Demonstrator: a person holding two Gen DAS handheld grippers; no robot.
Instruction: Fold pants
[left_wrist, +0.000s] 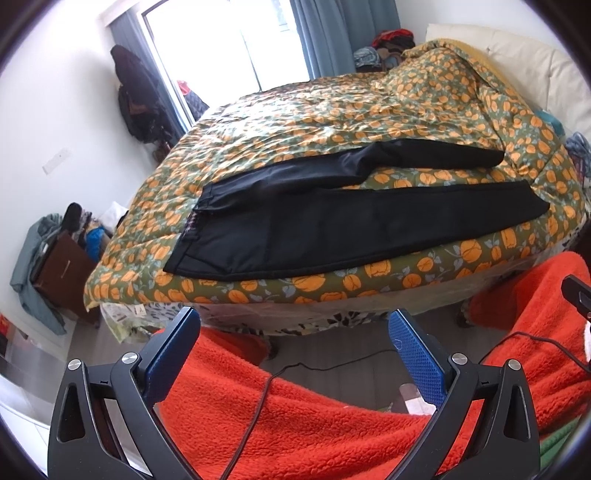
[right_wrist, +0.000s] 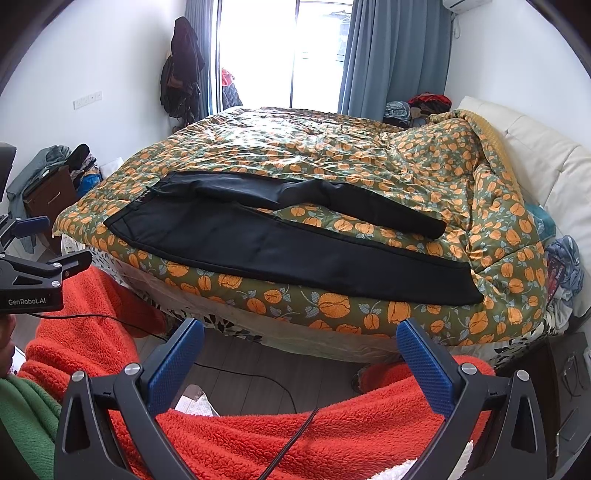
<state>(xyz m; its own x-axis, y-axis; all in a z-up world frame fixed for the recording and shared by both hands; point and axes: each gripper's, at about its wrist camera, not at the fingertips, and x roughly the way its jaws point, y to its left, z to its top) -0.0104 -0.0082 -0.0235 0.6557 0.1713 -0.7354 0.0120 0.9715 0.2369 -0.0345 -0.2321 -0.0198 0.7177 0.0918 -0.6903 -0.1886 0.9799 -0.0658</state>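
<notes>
Black pants (left_wrist: 332, 221) lie spread flat on the flowered quilt (left_wrist: 295, 118), waistband to the left and both legs running right with a gap between them. The right wrist view shows the same pants (right_wrist: 280, 243) near the bed's front edge. My left gripper (left_wrist: 295, 321) is open with nothing between its blue pads, held low in front of the bed, apart from the pants. My right gripper (right_wrist: 301, 332) is open and empty too, also short of the bed's edge. At the left of the right wrist view the left gripper's body (right_wrist: 29, 273) shows.
A person's legs in red fleece (left_wrist: 295, 417) fill the foreground, crossed by a black cable (left_wrist: 258, 406). A dark nightstand (left_wrist: 62, 273) piled with clothes stands left of the bed. White pillows (right_wrist: 535, 166) lie at the right. Window, blue curtains (right_wrist: 388, 55) and hanging coats (right_wrist: 184, 70) are behind.
</notes>
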